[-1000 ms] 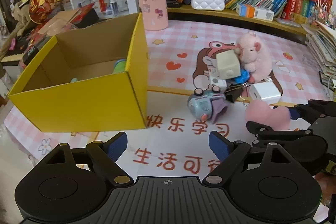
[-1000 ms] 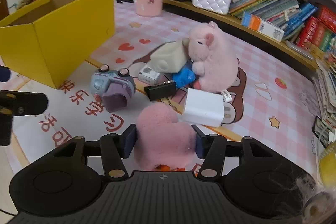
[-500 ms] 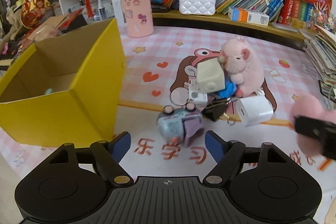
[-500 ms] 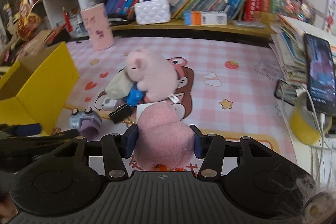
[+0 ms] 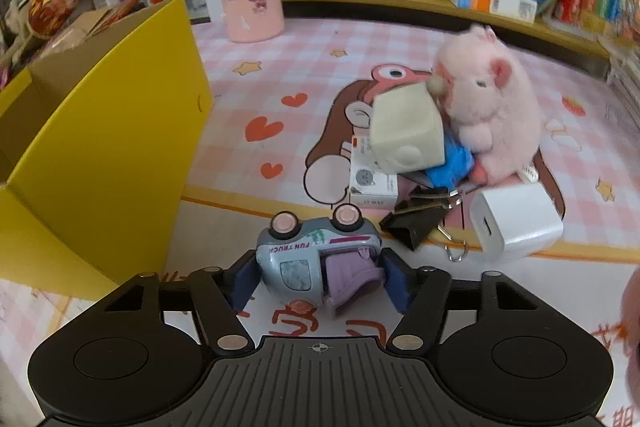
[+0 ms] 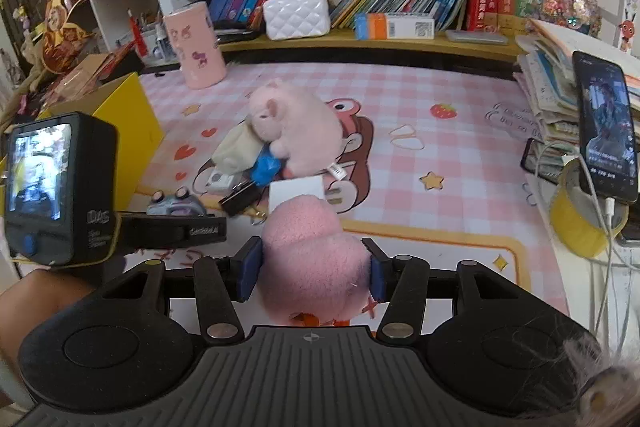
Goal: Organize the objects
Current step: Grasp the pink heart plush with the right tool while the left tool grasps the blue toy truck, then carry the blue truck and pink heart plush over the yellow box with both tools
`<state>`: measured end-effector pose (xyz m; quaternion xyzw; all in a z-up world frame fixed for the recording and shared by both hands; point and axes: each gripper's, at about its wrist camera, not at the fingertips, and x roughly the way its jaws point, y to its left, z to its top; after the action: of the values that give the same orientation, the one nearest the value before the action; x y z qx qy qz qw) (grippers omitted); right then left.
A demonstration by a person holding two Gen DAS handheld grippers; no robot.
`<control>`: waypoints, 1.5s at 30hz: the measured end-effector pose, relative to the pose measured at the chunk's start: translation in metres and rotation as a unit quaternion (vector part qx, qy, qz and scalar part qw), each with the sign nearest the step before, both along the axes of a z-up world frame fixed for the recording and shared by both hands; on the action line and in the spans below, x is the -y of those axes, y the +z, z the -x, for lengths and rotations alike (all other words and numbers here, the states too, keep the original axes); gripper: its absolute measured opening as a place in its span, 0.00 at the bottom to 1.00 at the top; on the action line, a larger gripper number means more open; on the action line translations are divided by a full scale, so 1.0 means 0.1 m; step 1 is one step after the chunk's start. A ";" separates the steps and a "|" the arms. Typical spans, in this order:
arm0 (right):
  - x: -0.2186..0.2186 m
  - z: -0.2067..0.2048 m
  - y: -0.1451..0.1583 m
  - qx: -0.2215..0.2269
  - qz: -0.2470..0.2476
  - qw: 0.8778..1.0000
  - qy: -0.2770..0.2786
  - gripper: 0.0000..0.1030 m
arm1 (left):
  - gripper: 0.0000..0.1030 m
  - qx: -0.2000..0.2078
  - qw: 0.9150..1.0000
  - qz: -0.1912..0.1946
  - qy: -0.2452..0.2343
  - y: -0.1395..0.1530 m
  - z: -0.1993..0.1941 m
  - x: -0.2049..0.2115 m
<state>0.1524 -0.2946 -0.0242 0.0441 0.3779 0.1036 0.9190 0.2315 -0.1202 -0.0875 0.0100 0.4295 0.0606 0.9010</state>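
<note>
Left wrist view: the left hand-held gripper (image 5: 318, 281) has come down around the tipped toy truck (image 5: 316, 259), fingers wide and seemingly not yet touching it.
Right wrist view: the right hand-held gripper (image 6: 312, 269), now raised, grips the pink plush ball (image 6: 314, 263).
Meaning: both items look bound for the box.
Container: yellow box (image 5: 104, 155), just left of the truck; contents hidden.
</note>
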 end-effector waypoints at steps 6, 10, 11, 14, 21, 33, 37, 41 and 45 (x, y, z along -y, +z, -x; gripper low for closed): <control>-0.08 0.06 -0.02 -0.006 0.000 1.000 0.001 0.47 | 0.60 0.021 1.000 0.011 -0.011 0.19 0.19 -0.06; -0.13 0.11 -0.04 -0.014 0.002 1.000 -0.005 0.47 | 0.61 0.053 0.998 0.033 -0.022 0.46 0.44 -0.16; -0.14 0.13 -0.05 -0.016 0.003 1.000 -0.006 0.48 | 0.61 0.058 0.997 0.041 -0.024 0.52 0.51 -0.20; -0.21 0.20 -0.04 -0.018 0.009 1.000 -0.011 0.48 | 0.61 0.069 0.995 0.061 -0.030 0.64 0.69 -0.31; -0.47 0.41 0.02 -0.012 0.014 1.000 -0.025 0.48 | 0.61 0.093 0.992 0.069 -0.059 0.81 1.08 -0.55; -1.28 0.81 0.12 -0.001 0.029 1.000 -0.007 0.48 | 0.61 0.078 0.992 0.077 -0.055 0.78 1.52 -1.35; -1.57 0.93 0.09 -0.008 0.027 1.000 0.004 0.48 | 0.61 0.070 0.993 0.076 -0.054 0.75 1.68 -1.59; -1.83 1.05 0.08 -0.010 0.022 1.000 0.015 0.48 | 0.61 0.065 0.994 0.070 -0.057 0.73 1.81 -1.79; -2.06 1.16 0.05 -0.015 0.014 0.999 0.025 0.48 | 0.61 0.065 0.994 0.066 -0.055 0.73 1.95 -1.99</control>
<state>0.0360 -0.0887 -0.0189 0.0231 0.3936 0.1204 0.9111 0.0368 0.0789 -0.0142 -0.0302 0.3721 -0.0173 0.9275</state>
